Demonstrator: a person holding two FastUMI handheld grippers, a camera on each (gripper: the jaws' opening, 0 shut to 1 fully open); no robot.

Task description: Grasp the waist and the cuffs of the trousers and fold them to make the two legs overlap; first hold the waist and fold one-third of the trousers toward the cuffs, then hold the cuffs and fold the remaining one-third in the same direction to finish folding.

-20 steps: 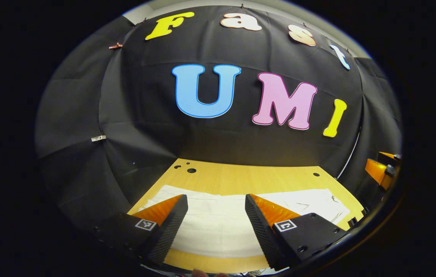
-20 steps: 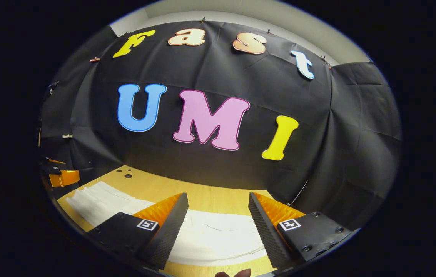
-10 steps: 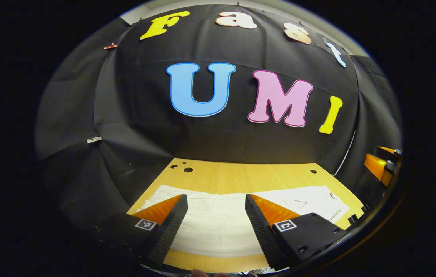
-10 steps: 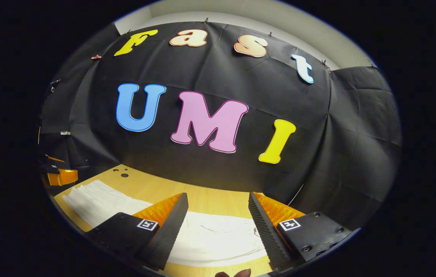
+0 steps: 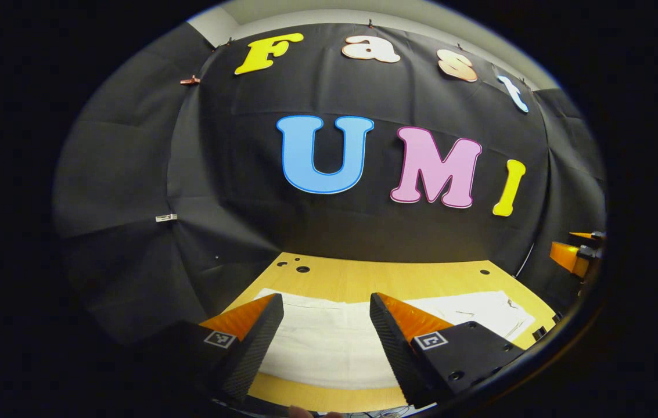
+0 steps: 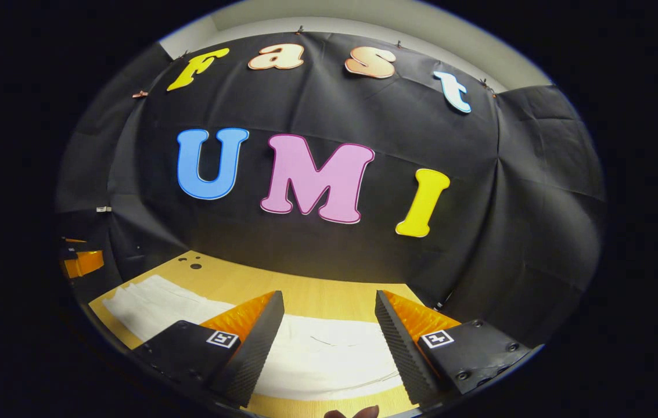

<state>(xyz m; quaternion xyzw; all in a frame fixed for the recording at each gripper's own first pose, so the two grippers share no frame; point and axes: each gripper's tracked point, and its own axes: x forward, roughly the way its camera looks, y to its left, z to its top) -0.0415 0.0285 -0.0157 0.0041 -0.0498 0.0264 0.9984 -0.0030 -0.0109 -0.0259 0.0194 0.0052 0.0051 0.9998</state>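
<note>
White trousers lie flat in a long strip across the wooden table. My left gripper is open above the strip's left part, nothing between its fingers. In the right gripper view the same white trousers run from the far left to under my right gripper, which is open and holds nothing. The right gripper also appears at the far right edge of the left gripper view, and the left gripper at the far left edge of the right gripper view.
The black cloth wall rises right behind the table's back edge. Small holes mark the table's back left corner. A bare band of wood lies between the trousers and the wall. A fingertip peeks in at the bottom edge.
Both views have shifted slightly: the left gripper has tipped so the wall and table sit lower in view. The trousers lie unmoved and both grippers stay open.
</note>
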